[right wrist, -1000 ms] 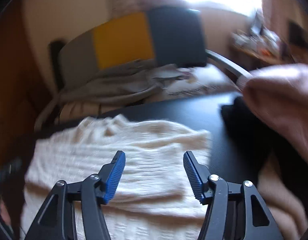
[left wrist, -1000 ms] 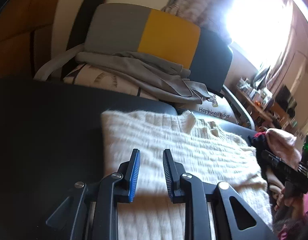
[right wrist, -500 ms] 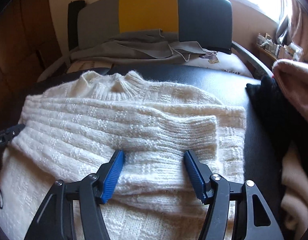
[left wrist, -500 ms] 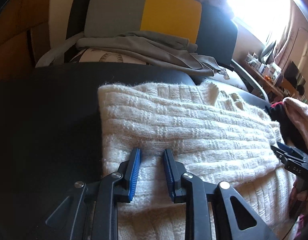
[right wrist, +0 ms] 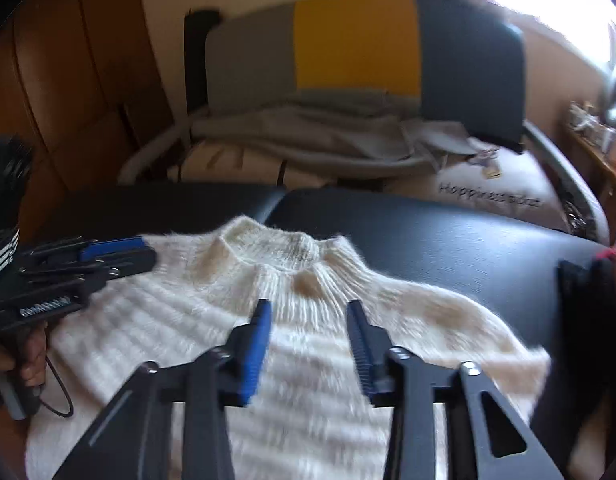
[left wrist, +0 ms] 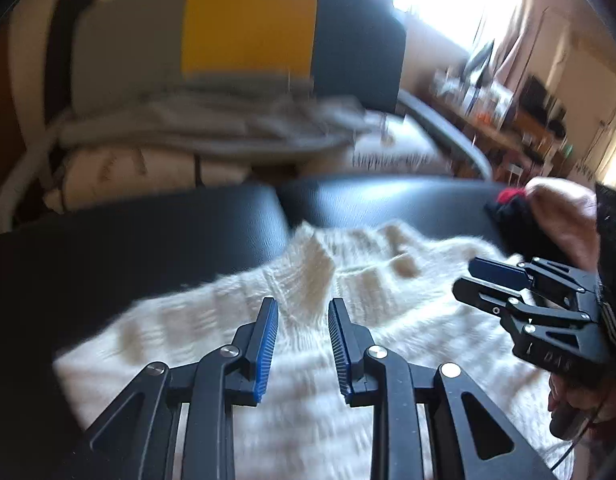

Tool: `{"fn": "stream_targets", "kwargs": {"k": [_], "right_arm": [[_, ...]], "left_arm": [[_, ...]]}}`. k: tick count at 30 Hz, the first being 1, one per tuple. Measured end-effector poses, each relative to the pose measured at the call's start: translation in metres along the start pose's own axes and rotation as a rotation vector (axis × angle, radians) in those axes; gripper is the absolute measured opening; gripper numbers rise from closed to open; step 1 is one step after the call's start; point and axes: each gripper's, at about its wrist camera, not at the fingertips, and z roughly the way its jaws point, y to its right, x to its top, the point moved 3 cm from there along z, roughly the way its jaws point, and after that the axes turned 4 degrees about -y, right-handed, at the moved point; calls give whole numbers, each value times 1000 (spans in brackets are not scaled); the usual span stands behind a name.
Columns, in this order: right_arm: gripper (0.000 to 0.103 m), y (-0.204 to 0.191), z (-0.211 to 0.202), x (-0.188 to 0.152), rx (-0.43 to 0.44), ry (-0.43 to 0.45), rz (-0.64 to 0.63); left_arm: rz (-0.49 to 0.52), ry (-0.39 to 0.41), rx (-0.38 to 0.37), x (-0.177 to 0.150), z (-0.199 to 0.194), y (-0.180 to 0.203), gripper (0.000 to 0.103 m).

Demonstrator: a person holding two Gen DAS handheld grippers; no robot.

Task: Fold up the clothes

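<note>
A cream knitted sweater (left wrist: 308,360) lies partly folded on a black padded surface (left wrist: 147,240), collar toward the far side; it also shows in the right wrist view (right wrist: 308,320). My left gripper (left wrist: 303,344) hangs open and empty over the sweater's left part, below the collar. My right gripper (right wrist: 308,344) is open and empty above the sweater's middle, just below the collar (right wrist: 275,252). The right gripper also appears in the left wrist view (left wrist: 484,280), and the left gripper appears in the right wrist view (right wrist: 139,252).
A chair with a grey, yellow and dark back (right wrist: 360,44) stands behind the surface, piled with grey cloth (right wrist: 308,136) and a printed cushion (right wrist: 492,196). Dark and pink clothes (left wrist: 540,212) lie at the right. A brown wardrobe (right wrist: 67,80) is at the left.
Both grippers have pulled back and lifted away from the sweater. The right jaws have narrowed a little. The sweater lies with its collar more exposed.
</note>
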Motion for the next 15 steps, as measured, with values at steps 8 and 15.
{"fn": "stream_targets", "kwargs": {"k": [8, 15], "right_arm": [[28, 28, 53, 7, -7, -45, 98], [29, 26, 53, 4, -31, -12, 105]], "left_arm": [[-135, 31, 46, 7, 33, -25, 24], [-145, 62, 50, 3, 28, -25, 24]]}}
